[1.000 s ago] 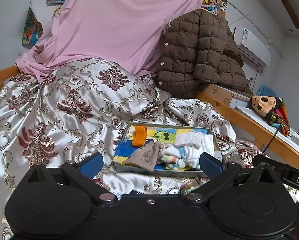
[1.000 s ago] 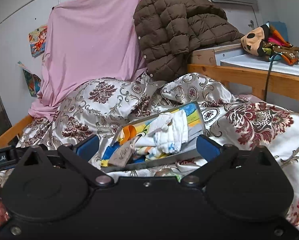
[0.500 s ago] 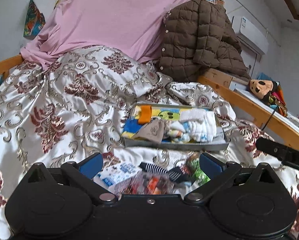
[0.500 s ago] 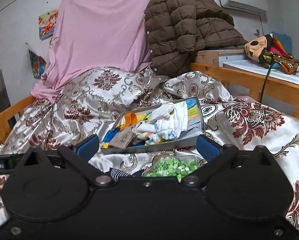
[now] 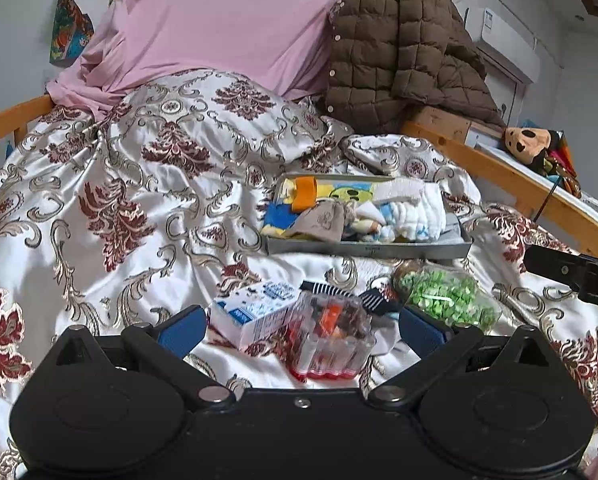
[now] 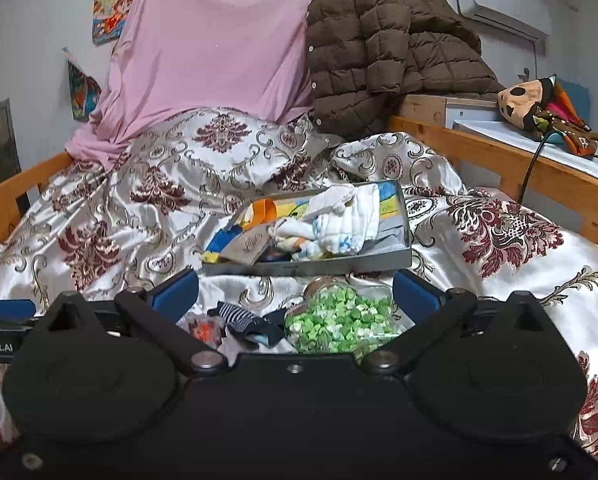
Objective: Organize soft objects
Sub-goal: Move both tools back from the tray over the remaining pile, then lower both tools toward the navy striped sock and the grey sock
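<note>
Both views have tipped downward since a second ago, so small items on the bed in front of the tray now show.

Left wrist view: the left tongs (image 5: 298,325) stand wide, their blue pads holding nothing. Between the pads, at 6 o'clock, lie a white and blue carton (image 5: 255,312) and, touching its right side, a clear plastic pack (image 5: 331,334) with red and orange contents. Just behind the pack lies a dark striped sock (image 5: 355,294). At 4 o'clock sits a clear jar of green pieces (image 5: 445,300), lying on its side. Just past these, right of centre, a grey tray (image 5: 371,249) rests on the patterned bedspread (image 5: 139,200). It holds folded soft things: a white cloth (image 5: 419,208), an orange strap (image 5: 305,192) and a beige pouch (image 5: 323,220). A pink sheet (image 5: 227,20) hangs at 12 o'clock and a brown quilted jacket (image 5: 403,52) at 1 o'clock. At 3 o'clock, part of the right tool's black body juts in.

Right wrist view: the right tongs (image 6: 295,294) are also wide and hold nothing. The jar of green pieces (image 6: 339,320) lies between the pads, with the striped sock (image 6: 239,316) to its left. The tray (image 6: 319,268) sits just behind them, the white cloth (image 6: 351,220) piled inside. A plush toy (image 6: 539,106) lies on a ledge at 2 o'clock.
</note>
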Demonstrator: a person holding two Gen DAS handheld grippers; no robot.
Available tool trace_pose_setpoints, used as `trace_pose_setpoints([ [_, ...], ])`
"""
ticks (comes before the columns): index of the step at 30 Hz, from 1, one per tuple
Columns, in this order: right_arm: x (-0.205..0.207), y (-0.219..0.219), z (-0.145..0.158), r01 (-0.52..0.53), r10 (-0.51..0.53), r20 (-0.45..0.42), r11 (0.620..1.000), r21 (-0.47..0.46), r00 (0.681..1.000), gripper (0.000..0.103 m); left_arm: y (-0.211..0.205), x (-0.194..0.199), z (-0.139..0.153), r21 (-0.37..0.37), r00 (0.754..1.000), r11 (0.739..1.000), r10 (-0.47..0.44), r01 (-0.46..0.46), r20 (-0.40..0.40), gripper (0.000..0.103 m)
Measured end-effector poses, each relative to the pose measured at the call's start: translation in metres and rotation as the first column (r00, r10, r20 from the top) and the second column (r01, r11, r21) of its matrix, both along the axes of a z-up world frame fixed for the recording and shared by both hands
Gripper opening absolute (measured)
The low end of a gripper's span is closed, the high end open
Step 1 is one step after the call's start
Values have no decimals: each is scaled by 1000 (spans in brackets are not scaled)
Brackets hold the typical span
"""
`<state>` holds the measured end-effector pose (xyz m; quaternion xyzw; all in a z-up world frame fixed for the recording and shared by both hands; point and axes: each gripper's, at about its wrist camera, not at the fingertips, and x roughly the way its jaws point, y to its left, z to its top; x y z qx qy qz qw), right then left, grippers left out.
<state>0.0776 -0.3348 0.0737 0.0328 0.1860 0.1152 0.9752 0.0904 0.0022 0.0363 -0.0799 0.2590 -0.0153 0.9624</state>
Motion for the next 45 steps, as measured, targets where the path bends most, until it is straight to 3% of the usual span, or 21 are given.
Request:
trace_pose_setpoints([
  [22, 34, 29, -18, -96, 71, -153, 982, -163, 986, 102, 18, 15, -27, -19, 983, 997, 65, -69, -172, 102],
  [35, 43, 40, -29, -183, 137, -223, 962, -202, 965, 102, 27, 26, -27, -30, 978, 995, 89, -96, -189, 102],
  [45, 56, 44, -36, -255, 196, -290, 950, -180, 937, 102, 30, 43, -27, -29, 978, 995, 83, -90, -189, 102],
])
